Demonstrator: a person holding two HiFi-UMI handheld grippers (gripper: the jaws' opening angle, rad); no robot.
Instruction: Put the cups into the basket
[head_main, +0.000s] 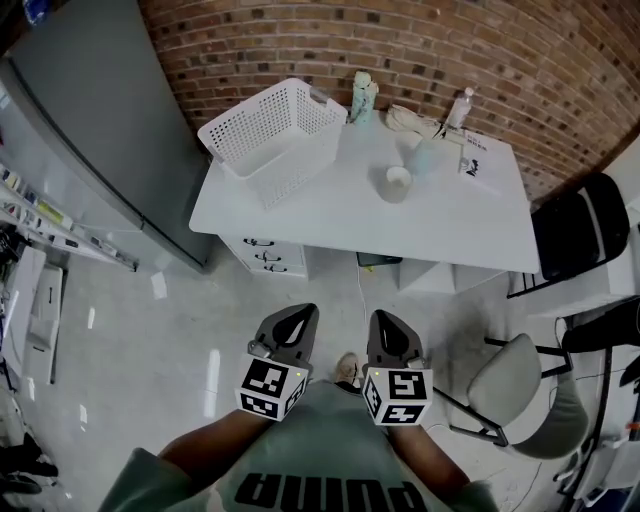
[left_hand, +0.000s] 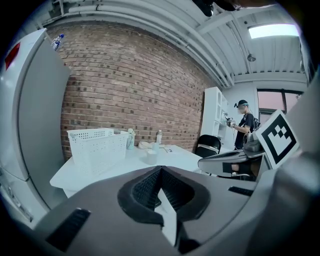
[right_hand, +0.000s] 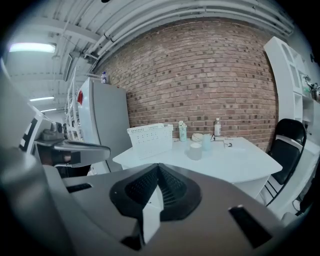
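Jaws pressed together and empty on left gripper (head_main: 297, 320) and right gripper (head_main: 384, 325), head view; two cups (head_main: 398, 183) stand far off on the table (head_main: 400, 230), right of the basket (head_main: 290, 165). Both gripper views agree. Cups look light, crushable: pinch the rim.

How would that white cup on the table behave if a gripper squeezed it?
The white cup looks small, perhaps paper, so probably light and crushable under a hard squeeze. Standing upright on the smooth white table, it would likely slide or tip if nudged sideways.
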